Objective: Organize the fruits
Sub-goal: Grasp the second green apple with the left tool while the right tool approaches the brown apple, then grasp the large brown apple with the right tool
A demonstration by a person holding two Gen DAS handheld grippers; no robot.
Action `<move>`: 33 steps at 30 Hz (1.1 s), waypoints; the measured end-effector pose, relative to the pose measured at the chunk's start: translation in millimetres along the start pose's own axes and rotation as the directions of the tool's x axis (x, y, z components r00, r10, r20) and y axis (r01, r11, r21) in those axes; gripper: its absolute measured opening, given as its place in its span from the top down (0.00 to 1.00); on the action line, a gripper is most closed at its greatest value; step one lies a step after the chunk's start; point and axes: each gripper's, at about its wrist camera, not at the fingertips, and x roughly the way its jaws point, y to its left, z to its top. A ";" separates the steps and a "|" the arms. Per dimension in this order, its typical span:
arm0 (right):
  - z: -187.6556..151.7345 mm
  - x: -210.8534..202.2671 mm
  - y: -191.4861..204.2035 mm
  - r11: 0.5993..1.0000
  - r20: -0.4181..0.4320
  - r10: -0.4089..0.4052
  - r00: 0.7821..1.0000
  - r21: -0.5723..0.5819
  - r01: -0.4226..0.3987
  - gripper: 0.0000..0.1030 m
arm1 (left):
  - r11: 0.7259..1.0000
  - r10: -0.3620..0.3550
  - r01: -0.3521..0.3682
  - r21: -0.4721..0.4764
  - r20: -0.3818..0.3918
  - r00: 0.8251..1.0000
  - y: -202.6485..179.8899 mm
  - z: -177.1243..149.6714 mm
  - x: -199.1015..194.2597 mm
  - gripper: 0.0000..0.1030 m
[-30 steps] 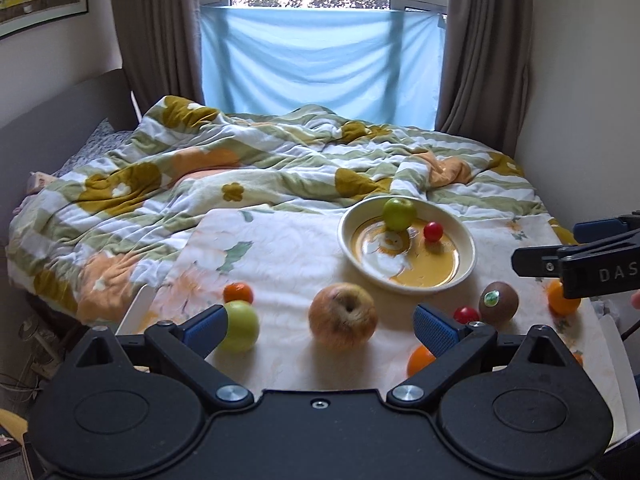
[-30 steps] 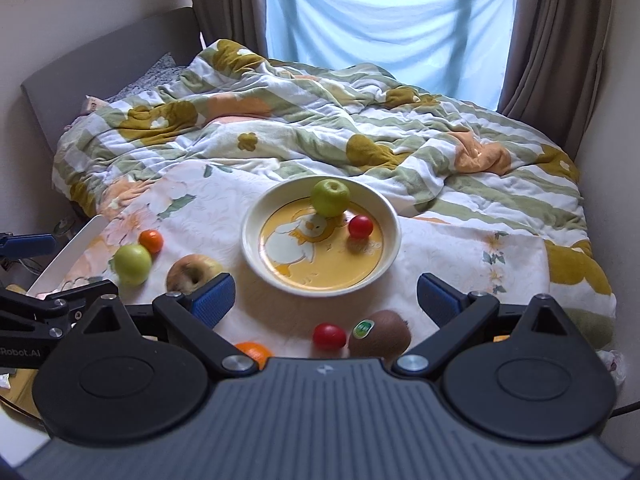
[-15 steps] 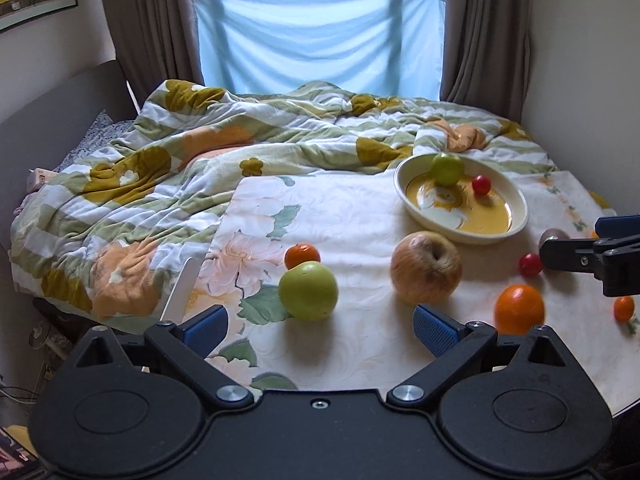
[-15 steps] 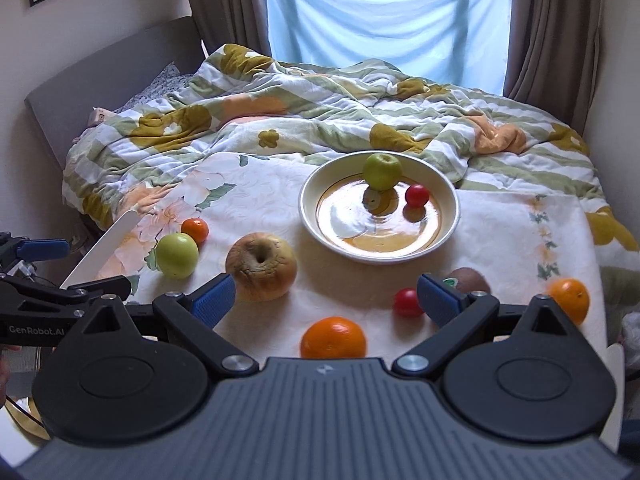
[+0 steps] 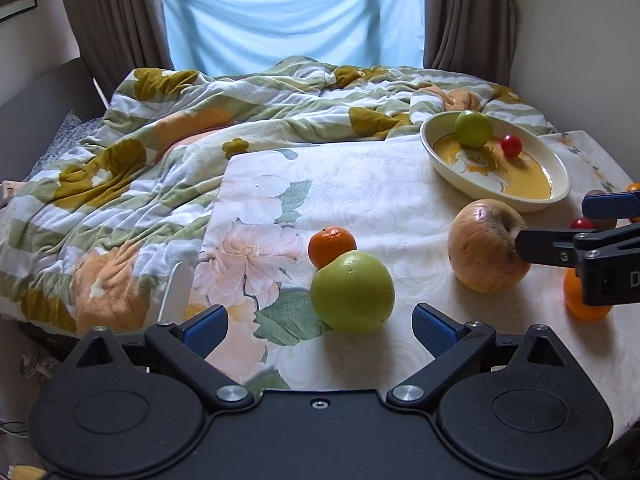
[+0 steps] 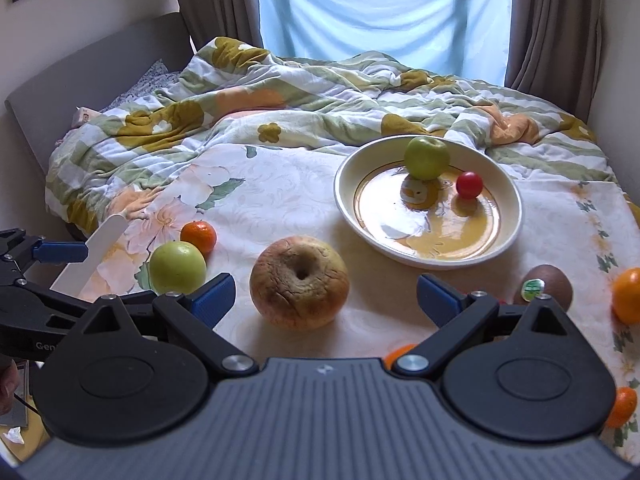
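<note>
A cream bowl (image 6: 508, 236) with a yellow bottom holds a green apple (image 6: 426, 157) and a small red fruit (image 6: 469, 185). On the flowered cloth lie a green apple (image 5: 352, 291), a small orange (image 5: 331, 245) and a big wrinkled apple (image 5: 482, 250). My left gripper (image 5: 320, 326) is open, right in front of the near green apple. My right gripper (image 6: 326, 294) is open, with the wrinkled apple (image 6: 300, 282) between its fingers' line. A kiwi (image 6: 544, 286) and an orange (image 6: 627, 294) lie to its right.
The cloth lies on a bed with a rumpled flowered quilt (image 5: 168, 152) behind it. A wall is close on the right. A white board edge (image 6: 96, 252) sticks out at the cloth's left. More small oranges (image 6: 622, 406) lie at the near right.
Both grippers have moved forward and down towards the fruit. The left one has closed in on the green apple, the right one on the wrinkled apple. Both stay open.
</note>
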 end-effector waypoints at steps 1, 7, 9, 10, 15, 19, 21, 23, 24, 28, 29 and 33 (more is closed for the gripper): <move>0.0 4.0 1.7 1.000 -0.002 -0.004 1.000 0.000 0.004 0.00 | 1.000 -0.006 0.006 0.007 -0.002 1.000 0.1 0.4 3.2 0.03; -1.3 25.4 4.7 1.000 -0.023 -0.009 1.000 0.014 0.010 0.00 | 0.998 -0.050 0.051 0.047 -0.021 0.999 -5.5 4.4 22.9 0.08; -3.5 30.2 5.1 1.000 -0.034 -0.007 0.999 0.018 0.007 0.00 | 0.996 -0.061 0.063 0.061 -0.035 0.997 -8.7 4.3 29.7 0.12; -4.1 32.5 5.7 1.000 -0.038 -0.009 0.999 0.017 0.009 0.00 | 0.996 -0.064 0.067 0.064 -0.042 0.997 -9.5 4.1 32.3 0.13; -7.8 40.5 7.8 1.000 -0.056 -0.008 0.998 0.030 0.010 0.00 | 0.994 -0.088 0.091 0.057 -0.068 0.994 -7.5 3.4 41.3 0.38; -10.4 44.3 9.4 0.999 -0.063 -0.006 0.998 0.040 0.009 0.00 | 0.992 -0.111 0.114 0.050 -0.061 0.992 -5.7 1.8 40.9 0.42; -10.1 45.8 10.8 0.999 -0.065 -0.004 0.998 0.039 0.006 0.00 | 0.992 -0.112 0.115 0.046 -0.058 0.992 -5.4 0.5 40.5 0.42; -9.8 47.7 12.4 0.999 -0.070 -0.001 0.998 0.038 0.004 0.00 | 0.992 -0.116 0.118 0.038 -0.059 0.992 -4.4 -0.6 39.8 0.43; -9.5 48.9 12.3 0.999 -0.071 -0.001 0.997 0.038 0.004 0.00 | 0.992 -0.117 0.119 0.036 -0.060 0.991 -3.9 -1.1 39.5 0.43; -8.1 54.7 14.2 0.999 -0.076 0.002 0.997 0.042 0.001 0.00 | 0.992 -0.117 0.119 0.033 -0.058 0.991 -2.5 -2.6 37.7 0.43; -7.8 56.3 14.7 0.999 -0.078 -0.001 0.997 0.041 0.004 0.00 | 0.992 -0.117 0.119 0.031 -0.058 0.991 -1.9 -2.8 37.6 0.43; -7.1 61.2 15.3 0.999 -0.082 -0.008 0.997 0.039 0.011 0.00 | 0.993 -0.115 0.116 0.026 -0.054 0.992 -1.2 -5.4 35.4 0.43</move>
